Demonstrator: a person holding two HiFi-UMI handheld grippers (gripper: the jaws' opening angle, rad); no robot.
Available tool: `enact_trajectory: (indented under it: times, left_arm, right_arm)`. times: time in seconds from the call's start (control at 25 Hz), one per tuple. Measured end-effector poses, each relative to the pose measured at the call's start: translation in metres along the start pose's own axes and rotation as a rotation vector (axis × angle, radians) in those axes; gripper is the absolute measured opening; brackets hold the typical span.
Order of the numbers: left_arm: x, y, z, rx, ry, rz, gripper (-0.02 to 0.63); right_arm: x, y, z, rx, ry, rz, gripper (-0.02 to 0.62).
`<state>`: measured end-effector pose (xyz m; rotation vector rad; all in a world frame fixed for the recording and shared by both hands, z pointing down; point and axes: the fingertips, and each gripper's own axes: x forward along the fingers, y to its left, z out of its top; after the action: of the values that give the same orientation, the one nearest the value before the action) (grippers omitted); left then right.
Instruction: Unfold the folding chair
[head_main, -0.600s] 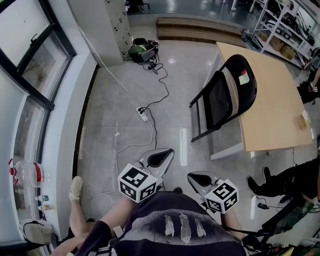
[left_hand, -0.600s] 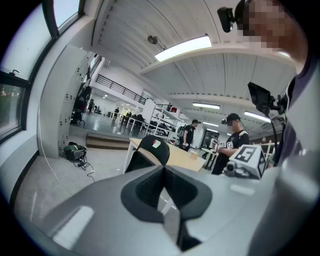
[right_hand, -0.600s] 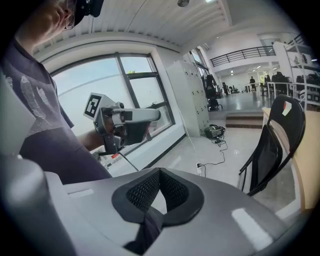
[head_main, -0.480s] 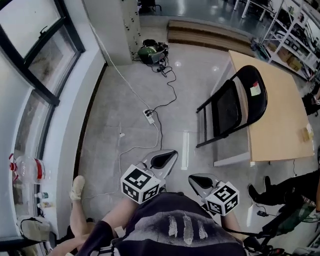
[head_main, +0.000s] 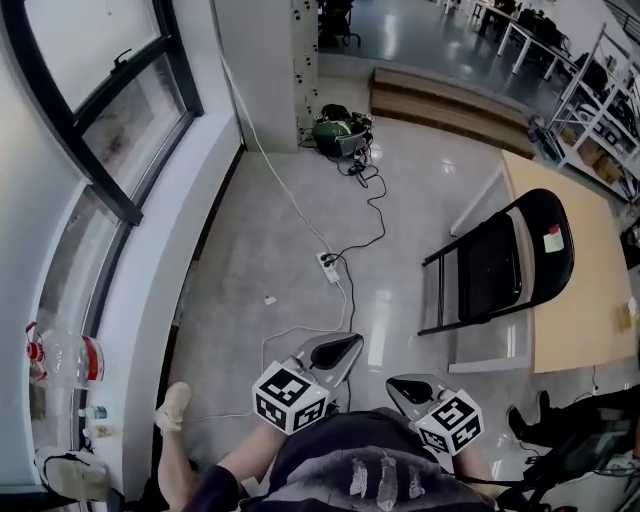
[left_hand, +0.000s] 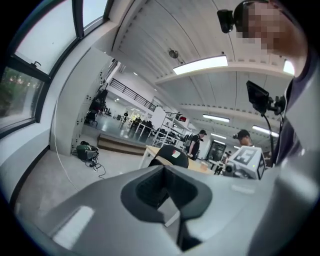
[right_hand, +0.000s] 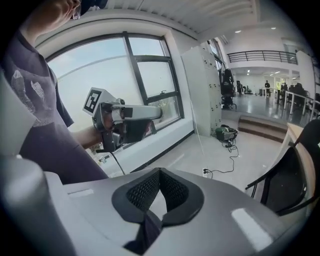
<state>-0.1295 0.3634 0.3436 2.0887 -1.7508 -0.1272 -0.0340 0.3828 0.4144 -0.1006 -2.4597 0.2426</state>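
The black folding chair (head_main: 510, 262) stands folded, leaning against the side of a wooden table (head_main: 585, 335) at the right of the head view. Its back carries a small sticker. Both grippers are held close to my body, well short of the chair. My left gripper (head_main: 335, 350) is shut with nothing in it, and so is my right gripper (head_main: 410, 387). In the left gripper view the shut jaws (left_hand: 164, 185) point level, with the chair (left_hand: 172, 159) far behind them. The right gripper view shows its shut jaws (right_hand: 159, 192), the chair (right_hand: 287, 185) at the right edge and the left gripper (right_hand: 125, 120).
A white power strip (head_main: 330, 266) and its cables lie on the grey floor between me and the chair. A green bag (head_main: 340, 133) sits by a pillar. Wooden steps (head_main: 450, 105) lie beyond. A window wall runs along the left. Someone's shoes (head_main: 525, 425) show under the table.
The head view has swung left and up: the chair and table slid toward the right edge, and more window and floor show. Both grippers stay shut by my body.
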Motion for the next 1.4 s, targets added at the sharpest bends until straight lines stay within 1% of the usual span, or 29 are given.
enact_trajectory:
  times: [0.12,0.32,0.48,0.64,0.84,1.0,1.12,1.24,1.32,1.4]
  left_arm:
    - [-0.006,0.021,0.002,-0.011,-0.006,-0.001,0.0]
    - [0.008,0.026,-0.002,-0.037,0.014,-0.023,0.0]
    - [0.028,0.025,0.006,-0.008,0.036,-0.047,0.002]
    - [0.049,0.018,0.015,0.029,0.067,-0.05,0.002]
    - [0.102,0.0,0.025,0.05,0.111,-0.034,0.0]
    - [0.158,-0.028,0.034,0.082,0.14,-0.031,0.0]
    - [0.193,-0.045,0.042,0.09,0.142,-0.011,0.002]
    - [0.222,-0.059,0.042,0.088,0.131,0.018,0.0]
    - [0.239,-0.066,0.04,0.09,0.134,0.035,0.0]
    - [0.253,-0.068,0.041,0.105,0.139,0.041,0.0]
  right_arm:
    - [0.014,-0.003,0.013,0.004,0.002,-0.016,0.0]
    - [0.014,-0.017,0.015,0.035,0.01,-0.036,0.0]
    - [0.011,-0.035,0.016,0.052,0.0,-0.054,0.0]
    - [0.006,-0.057,0.016,0.085,-0.035,-0.054,0.0]
    - [-0.022,-0.106,0.022,0.099,-0.092,-0.047,0.0]
    - [-0.053,-0.153,0.008,0.171,-0.125,-0.02,0.0]
    - [-0.072,-0.18,-0.004,0.205,-0.126,0.026,0.0]
    - [-0.09,-0.211,-0.017,0.187,-0.114,0.06,0.0]
    - [-0.102,-0.237,-0.022,0.164,-0.106,0.05,0.0]
    - [-0.11,-0.26,-0.018,0.152,-0.119,0.034,0.0]
